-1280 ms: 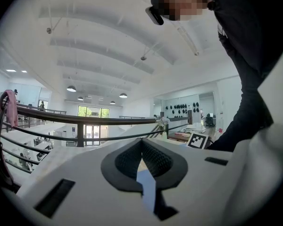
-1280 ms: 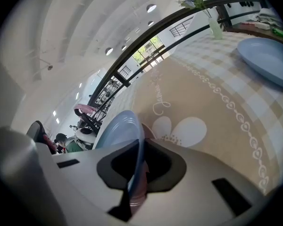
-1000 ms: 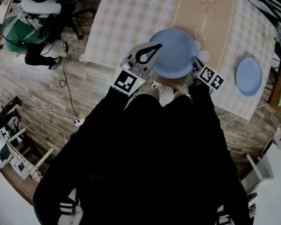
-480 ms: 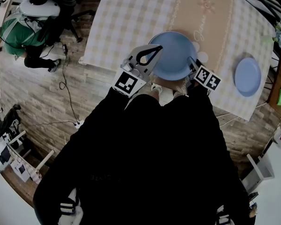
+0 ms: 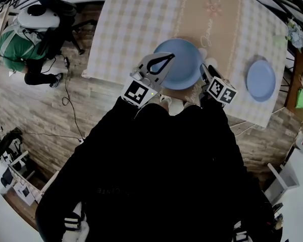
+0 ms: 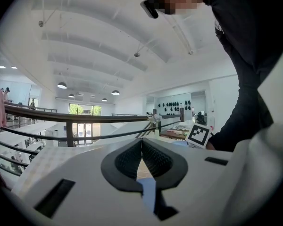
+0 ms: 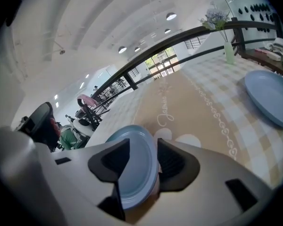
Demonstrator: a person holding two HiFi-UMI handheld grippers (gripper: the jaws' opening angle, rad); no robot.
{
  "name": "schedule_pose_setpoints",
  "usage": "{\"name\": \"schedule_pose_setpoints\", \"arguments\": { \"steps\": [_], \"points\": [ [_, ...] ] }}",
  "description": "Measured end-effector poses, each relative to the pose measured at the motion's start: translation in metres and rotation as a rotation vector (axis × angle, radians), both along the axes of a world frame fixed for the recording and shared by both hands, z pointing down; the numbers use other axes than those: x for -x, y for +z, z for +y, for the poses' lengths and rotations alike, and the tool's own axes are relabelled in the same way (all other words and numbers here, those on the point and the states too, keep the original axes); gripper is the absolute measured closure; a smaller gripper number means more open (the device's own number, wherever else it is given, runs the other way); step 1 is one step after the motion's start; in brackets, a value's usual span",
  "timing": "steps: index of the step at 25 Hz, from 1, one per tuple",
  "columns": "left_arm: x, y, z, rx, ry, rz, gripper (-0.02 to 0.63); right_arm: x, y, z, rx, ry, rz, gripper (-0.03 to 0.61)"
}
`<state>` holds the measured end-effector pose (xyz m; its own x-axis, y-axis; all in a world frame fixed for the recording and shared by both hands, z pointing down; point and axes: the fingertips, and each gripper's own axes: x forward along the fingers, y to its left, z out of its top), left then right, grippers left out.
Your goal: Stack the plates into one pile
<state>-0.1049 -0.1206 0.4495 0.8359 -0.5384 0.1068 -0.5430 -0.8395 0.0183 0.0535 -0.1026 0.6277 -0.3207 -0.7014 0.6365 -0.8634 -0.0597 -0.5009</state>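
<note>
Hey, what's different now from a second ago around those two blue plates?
The right claw has just been opening, letting go of the large blue plate; its rim lies between the parted jaws, unpressed. Unchanged: the left claw is shut and empty, and the small plate sits apart on the table.

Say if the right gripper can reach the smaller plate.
Probably yes: the right gripper, jaws just opened with the large plate loose between them, has only tablecloth between it and the smaller plate.

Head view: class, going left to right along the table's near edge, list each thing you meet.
left gripper → large blue plate → right gripper, its jaws just opened, that plate's rim showing between them → small blue plate
</note>
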Motion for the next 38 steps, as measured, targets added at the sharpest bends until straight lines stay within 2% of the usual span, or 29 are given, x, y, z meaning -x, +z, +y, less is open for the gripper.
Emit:
{"name": "schedule_pose_setpoints", "arguments": {
  "steps": [4,8,13,18,25,31,38],
  "points": [
    [-0.016,-0.005,-0.002,-0.007,0.037,-0.012,0.594,-0.004,-0.032,0.001,-0.106,-0.045,0.038,0.402],
    [-0.034,-0.014,0.001,-0.020,0.070,-0.023,0.593,-0.006,-0.075,0.001,-0.226,-0.105,0.077,0.454],
    [-0.064,-0.030,0.004,-0.030,0.120,-0.018,0.594,-0.009,-0.140,0.004,-0.445,-0.178,0.129,0.572],
    [-0.102,-0.047,0.010,-0.046,0.167,-0.012,0.594,-0.021,-0.187,0.017,-0.602,-0.224,0.209,0.572],
    [-0.153,-0.068,0.031,-0.056,0.236,0.007,0.594,-0.056,-0.219,0.038,-0.683,-0.233,0.283,0.574],
    [-0.202,-0.079,0.054,-0.063,0.324,0.024,0.594,-0.101,-0.234,0.054,-0.709,-0.170,0.293,0.575],
    [-0.271,-0.086,0.076,-0.051,0.412,0.054,0.594,-0.160,-0.253,0.074,-0.746,-0.072,0.364,0.574]
  ]
}}
